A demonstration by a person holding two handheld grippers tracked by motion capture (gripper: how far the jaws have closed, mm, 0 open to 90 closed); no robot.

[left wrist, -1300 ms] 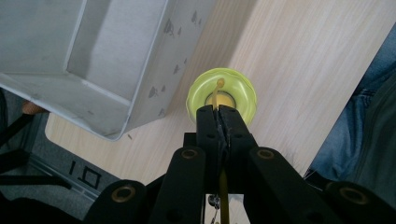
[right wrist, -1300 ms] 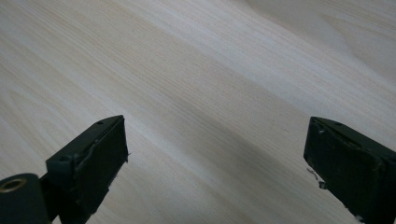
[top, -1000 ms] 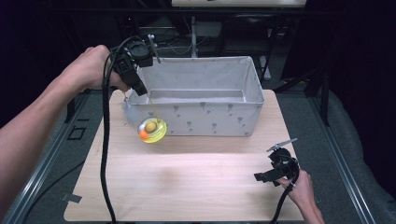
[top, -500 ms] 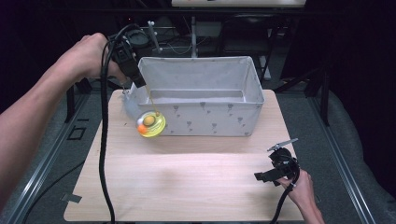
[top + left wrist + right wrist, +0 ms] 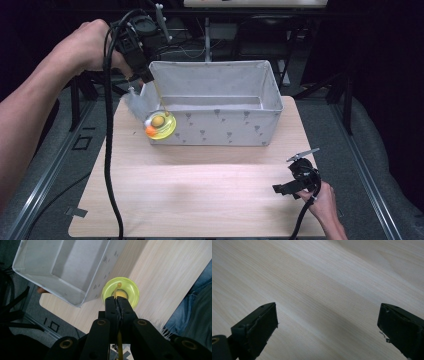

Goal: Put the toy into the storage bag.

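Observation:
A cat toy hangs on a thin yellow rod: a yellow-green disc with a yellow ball in it, an orange ball at its edge and a white feather above. My left gripper is shut on the rod's top, above the left front corner of the grey fabric bin. In the left gripper view the closed jaws pinch the rod, with the disc dangling below beside the bin. My right gripper rests low at the table's front right, jaws wide open over bare wood.
The bin stands at the back middle of the light wooden table; its inside looks bare. A black cable trails from the left gripper down across the table's left side. Dark floor and metal rails surround the table.
The left gripper has risen and moved back towards the bin's left corner. The toy has lifted a little with it. The right gripper has stayed put.

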